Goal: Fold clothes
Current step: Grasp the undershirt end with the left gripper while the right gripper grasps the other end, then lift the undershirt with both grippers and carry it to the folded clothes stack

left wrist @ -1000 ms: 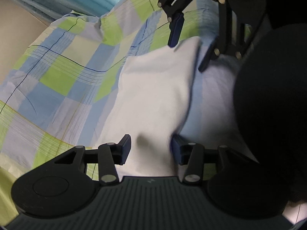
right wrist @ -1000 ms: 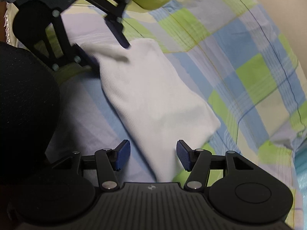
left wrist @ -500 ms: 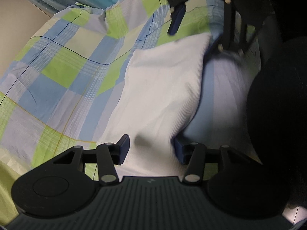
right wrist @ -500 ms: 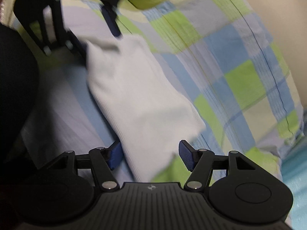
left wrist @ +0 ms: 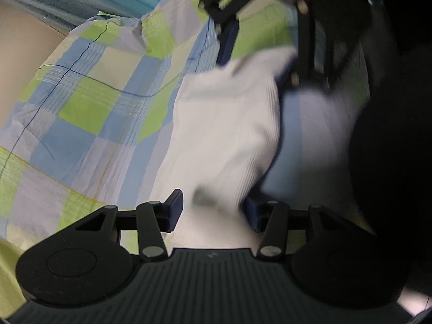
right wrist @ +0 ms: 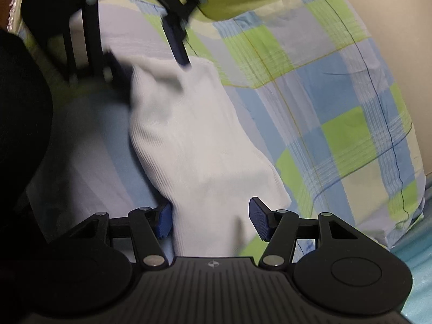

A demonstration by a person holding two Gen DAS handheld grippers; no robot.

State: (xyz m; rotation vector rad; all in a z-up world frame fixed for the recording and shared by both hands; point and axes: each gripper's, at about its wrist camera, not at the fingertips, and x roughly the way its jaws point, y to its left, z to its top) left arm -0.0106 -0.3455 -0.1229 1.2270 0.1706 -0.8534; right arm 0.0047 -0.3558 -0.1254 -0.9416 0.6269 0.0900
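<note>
White ribbed garment point(left wrist: 226, 135) is straddled at opposite ends | left gripper point(left wrist: 213, 210) and right gripper point(right wrist: 210, 220) are spread, nothing clamped | ends should be pinched evenly before folding on checked bedsheet point(left wrist: 89, 108).

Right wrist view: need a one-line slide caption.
Both grippers, right gripper near and left gripper far, straddle opposite ends of a folded white garment on a checked sheet, jaws open.

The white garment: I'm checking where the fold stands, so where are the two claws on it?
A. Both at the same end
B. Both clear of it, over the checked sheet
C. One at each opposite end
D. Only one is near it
C: the white garment stretches from between the fingers of the left claw to the right claw at its far end, over the checked sheet.
</note>
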